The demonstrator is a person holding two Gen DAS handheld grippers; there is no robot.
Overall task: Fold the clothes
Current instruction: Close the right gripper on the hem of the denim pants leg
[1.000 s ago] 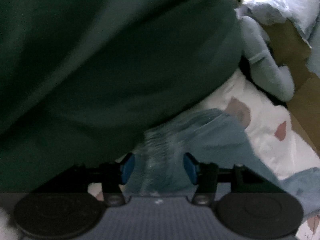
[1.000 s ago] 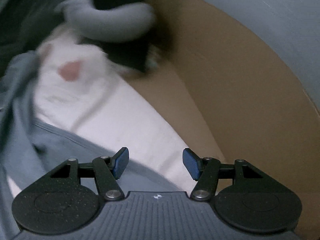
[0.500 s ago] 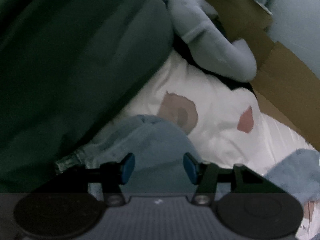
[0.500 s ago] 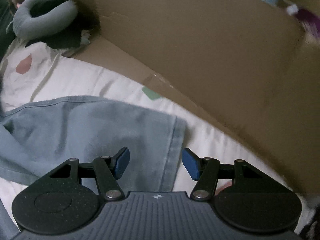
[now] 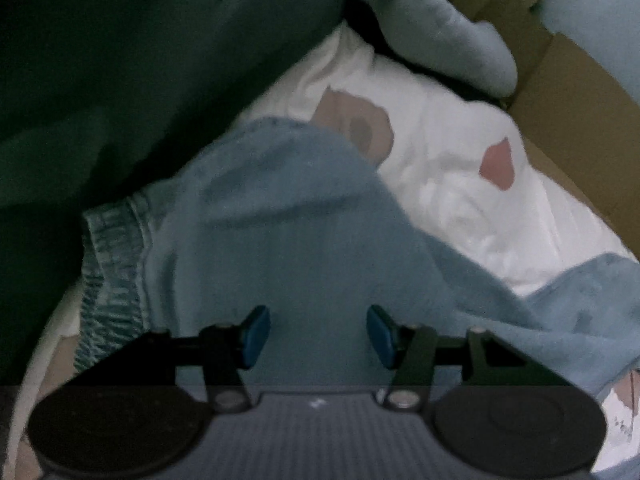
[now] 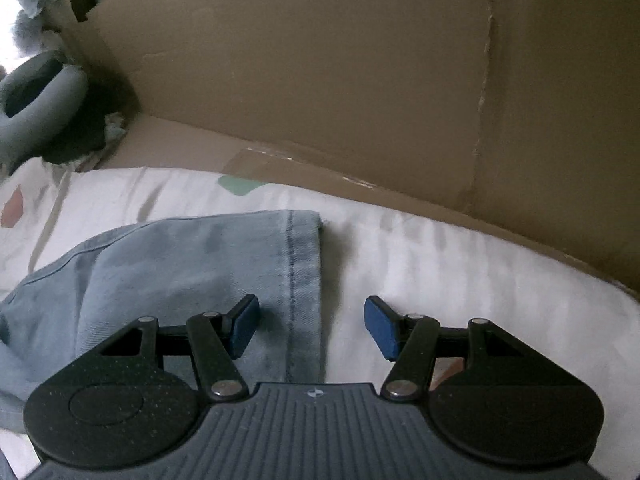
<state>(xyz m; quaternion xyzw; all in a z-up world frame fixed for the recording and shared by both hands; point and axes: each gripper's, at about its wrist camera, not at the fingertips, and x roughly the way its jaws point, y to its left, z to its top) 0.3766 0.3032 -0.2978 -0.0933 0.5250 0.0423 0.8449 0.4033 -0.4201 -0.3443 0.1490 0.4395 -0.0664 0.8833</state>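
Both grippers have descended onto the light blue denim trousers (image 6: 192, 264) spread on the white patterned bedsheet (image 6: 440, 264). The right gripper (image 6: 311, 326), fingers released, now straddles the leg hem; the left gripper (image 5: 318, 336), fingers released, now hovers beside the elastic waistband (image 5: 112, 264). Judgement: both ends are ready for grasping.

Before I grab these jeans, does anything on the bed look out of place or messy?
Yes: the jeans lie bunched, not flat. In the left wrist view the cloth humps up near the gathered waistband. In the right wrist view the leg hem lies flat on the white sheet. Both grippers hang open, holding nothing.
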